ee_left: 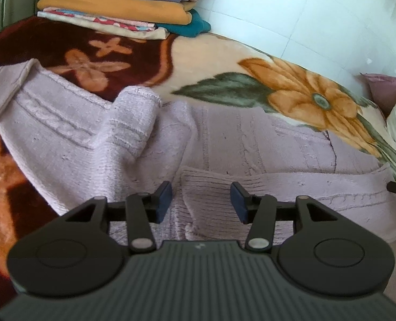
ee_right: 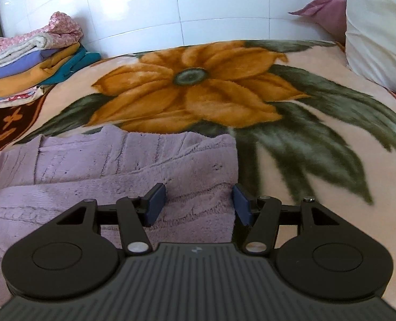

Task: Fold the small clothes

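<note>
Knitwear, a pale lilac cable-knit sweater [ee_left: 224, 144], lies spread on a bed covered by a plush blanket [ee_left: 211, 53] printed with large orange flowers and green leaves. One sleeve [ee_left: 133, 123] is folded inward across the body and rises in a soft hump, while a ribbed cuff or hem section [ee_left: 208, 200] lies flat nearer the camera.

The left gripper [ee_left: 201, 201] hovers over that ribbed section. Its fingers [ee_left: 165, 200] stand moderately apart, with the ribbed knit showing in the gap between the blue pads; the pads do not press on the fabric, and nothing is held. Whether the tips touch the cloth below cannot be told.

The right gripper [ee_right: 199, 204] sits over the right-hand edge of the sweater [ee_right: 117, 165]. Its fingers [ee_right: 156, 203] are likewise moderately wide and empty. The left pad lies over the knit, while the right pad stands just at the garment's side edge, where lilac fabric gives way to the blanket [ee_right: 318, 187]. The knit fills most of the gap between the pads.

At the far left of the bed, against a white tiled wall [ee_right: 198, 5], a stack of folded clothes [ee_left: 117, 2] sits in orange, blue, teal and floral layers. A white pillow [ee_right: 379, 26] and a mauve cushion [ee_right: 329, 10] rest at the far right.
</note>
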`<state>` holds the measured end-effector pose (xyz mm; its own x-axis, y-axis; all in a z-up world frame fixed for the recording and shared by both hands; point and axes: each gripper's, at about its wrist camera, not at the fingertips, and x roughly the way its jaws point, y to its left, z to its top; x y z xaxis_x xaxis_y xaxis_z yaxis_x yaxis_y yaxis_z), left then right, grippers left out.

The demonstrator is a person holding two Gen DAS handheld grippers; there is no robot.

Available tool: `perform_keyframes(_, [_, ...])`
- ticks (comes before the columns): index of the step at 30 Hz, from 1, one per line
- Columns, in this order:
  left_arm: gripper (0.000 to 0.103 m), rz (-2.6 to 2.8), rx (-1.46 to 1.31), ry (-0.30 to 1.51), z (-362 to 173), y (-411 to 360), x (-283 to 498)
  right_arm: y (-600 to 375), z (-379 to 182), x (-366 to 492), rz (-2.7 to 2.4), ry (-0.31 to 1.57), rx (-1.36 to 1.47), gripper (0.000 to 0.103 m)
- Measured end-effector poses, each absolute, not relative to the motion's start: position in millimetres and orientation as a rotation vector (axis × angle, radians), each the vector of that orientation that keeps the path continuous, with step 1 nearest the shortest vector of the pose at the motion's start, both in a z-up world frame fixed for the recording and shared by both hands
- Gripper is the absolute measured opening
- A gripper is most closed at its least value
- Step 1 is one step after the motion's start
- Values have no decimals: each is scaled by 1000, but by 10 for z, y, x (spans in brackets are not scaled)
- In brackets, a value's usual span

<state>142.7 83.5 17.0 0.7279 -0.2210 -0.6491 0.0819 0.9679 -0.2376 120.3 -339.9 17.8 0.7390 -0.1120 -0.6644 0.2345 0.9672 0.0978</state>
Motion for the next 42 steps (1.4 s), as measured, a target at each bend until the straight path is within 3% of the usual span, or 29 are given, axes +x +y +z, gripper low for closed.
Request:
perform_keyframes(1, [49,-176,-198,731,165,823,1427,-3390,173,1190,-193,699,172,48])
perform_keyframes(2, [47,-185,-194,726,161,805,1425,-3375,177,1171,-197,679,156,24])
perform_keyframes(3, [14,-204,-180,719,162,778,1419,-3363,190,1142,-212,655,138,15])
perform_keyframes(5, [11,-239,-164,700,185,722,1394,-3361,240,1054,-224,579,130,10])
perform_keyframes(9, [11,-227,-128,590,351,675,1349,-3402,233,1034,-290,524,142,10])
perform_keyframes(13, [12,-218,-144,600,311,692,1525,-3488,45,1147,-320,603,180,11])
perform_keyframes(15, [14,-201,-132,683,170,658,1657,-3494,-12,1131,-325,607,179,20])
perform_keyframes(16, [17,-193,-132,716,106,648,1699,-3499,-11,1124,-319,606,185,30])
perform_keyframes(20, [19,-188,-156,712,74,710,1664,-3542,97,1055,-302,607,221,38])
perform_keyframes(30, [26,-205,-107,723,308,727,1371,-3307,421,402,-179,617,278,38])
perform_keyframes(42, [27,-159,-82,765,215,692,1185,-3017,102,356,-176,656,180,38])
